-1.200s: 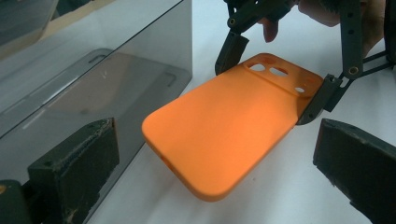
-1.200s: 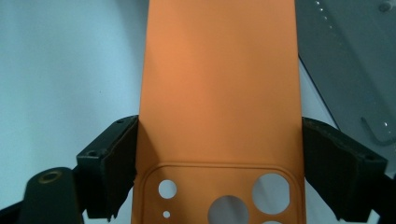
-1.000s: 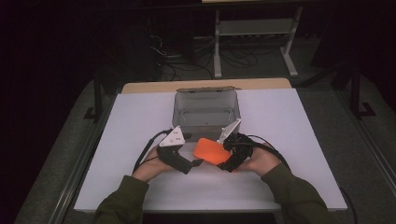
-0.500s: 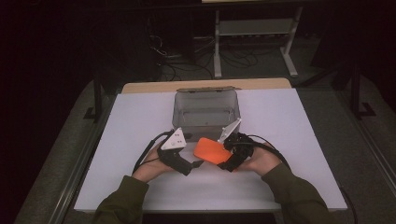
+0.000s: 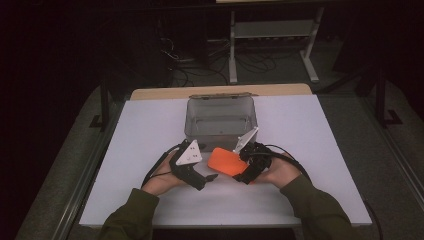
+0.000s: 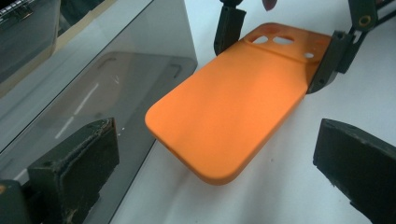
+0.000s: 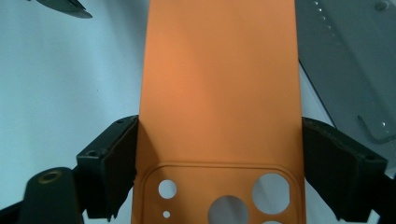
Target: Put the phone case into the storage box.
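An orange phone case (image 5: 227,161) hangs just above the white table, in front of a grey box. My right gripper (image 5: 246,167) is shut on it across its width at the camera-cutout end; in the right gripper view the case (image 7: 219,70) runs away from me with both pads against its long edges. My left gripper (image 5: 210,177) is open beside the case's free end. In the left gripper view its two jaws stand wide apart and the case (image 6: 233,102) floats between and beyond them, touching neither. The right gripper's fingers (image 6: 334,60) show clamped on the far end.
An open, empty grey box (image 5: 220,134) stands at the table's middle, right behind the grippers; its wall (image 6: 116,70) is close to my left jaw. The white table top (image 5: 310,130) stretches to both sides. Cables trail from both grippers toward the front edge.
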`<control>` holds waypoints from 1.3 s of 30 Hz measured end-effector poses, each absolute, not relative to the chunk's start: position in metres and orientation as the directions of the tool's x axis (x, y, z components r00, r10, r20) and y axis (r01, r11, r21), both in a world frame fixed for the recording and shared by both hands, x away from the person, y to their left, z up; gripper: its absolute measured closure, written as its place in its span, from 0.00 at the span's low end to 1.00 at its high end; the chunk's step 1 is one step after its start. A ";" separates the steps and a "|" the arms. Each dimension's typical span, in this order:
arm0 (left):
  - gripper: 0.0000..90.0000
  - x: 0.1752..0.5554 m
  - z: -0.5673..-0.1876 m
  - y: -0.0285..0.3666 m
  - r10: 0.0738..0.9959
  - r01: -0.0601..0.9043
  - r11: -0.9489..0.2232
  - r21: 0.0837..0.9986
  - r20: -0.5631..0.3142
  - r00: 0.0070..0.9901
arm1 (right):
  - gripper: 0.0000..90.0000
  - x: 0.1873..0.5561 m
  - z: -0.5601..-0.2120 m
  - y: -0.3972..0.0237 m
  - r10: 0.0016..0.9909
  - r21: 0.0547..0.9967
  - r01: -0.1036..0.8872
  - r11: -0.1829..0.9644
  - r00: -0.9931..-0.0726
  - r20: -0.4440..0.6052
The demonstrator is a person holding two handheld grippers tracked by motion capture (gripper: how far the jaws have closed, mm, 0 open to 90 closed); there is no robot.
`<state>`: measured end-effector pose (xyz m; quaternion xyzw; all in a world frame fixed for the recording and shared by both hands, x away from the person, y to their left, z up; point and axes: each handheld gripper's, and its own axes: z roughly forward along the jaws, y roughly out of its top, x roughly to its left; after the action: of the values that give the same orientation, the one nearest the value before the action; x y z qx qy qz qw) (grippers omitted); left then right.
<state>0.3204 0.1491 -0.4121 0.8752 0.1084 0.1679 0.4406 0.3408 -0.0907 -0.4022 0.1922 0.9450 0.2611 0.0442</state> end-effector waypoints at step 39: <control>0.00 0.309 -0.416 0.139 0.267 -0.119 -0.698 0.707 0.410 0.872 | 0.17 0.341 -0.402 -0.091 0.384 0.507 0.338 0.793 -0.923 0.014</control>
<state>0.3089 0.1394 -0.4157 0.8870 0.0418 0.2493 0.3866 0.3409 -0.0905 -0.4023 0.1910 0.9458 0.2588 0.0447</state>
